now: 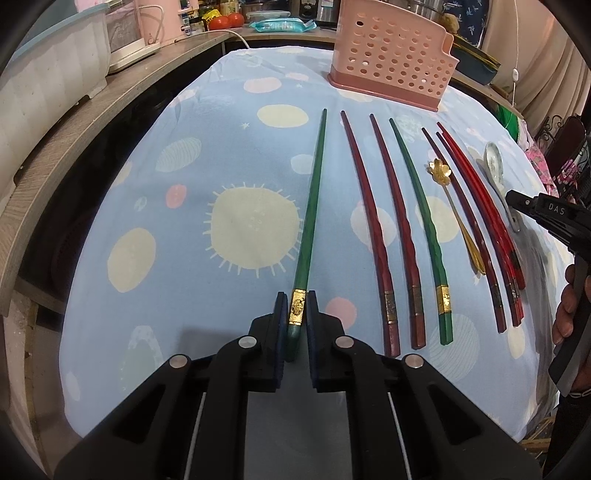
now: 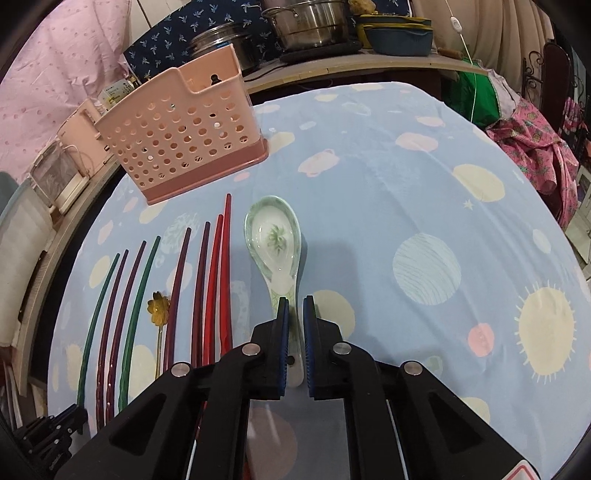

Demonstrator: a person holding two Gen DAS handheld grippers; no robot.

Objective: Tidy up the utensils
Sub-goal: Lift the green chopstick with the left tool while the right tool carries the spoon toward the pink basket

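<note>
My left gripper (image 1: pixel 297 297) is shut on a green chopstick (image 1: pixel 314 195), its pads pressing the gold band near the thick end; the stick lies flat on the blue patterned cloth (image 1: pixel 166 206). My right gripper (image 2: pixel 295 301) is shut on the handle of a white ceramic spoon (image 2: pixel 273 236), whose bowl points toward the pink perforated holder (image 2: pixel 184 136). Between the two lie several more chopsticks, among them dark red (image 1: pixel 365 206), green (image 1: pixel 417 206) and bright red (image 1: pixel 480 199) ones. A gold flower-headed spoon (image 1: pixel 437 168) rests among them.
The pink holder (image 1: pixel 391 62) stands upright at the table's far side. A wooden shelf (image 1: pixel 74 122) with appliances runs along the left. Steel pots (image 2: pixel 310 26) and a blue dish (image 2: pixel 399 37) sit on a counter behind. Bare cloth (image 2: pixel 424 221) spreads right of the spoon.
</note>
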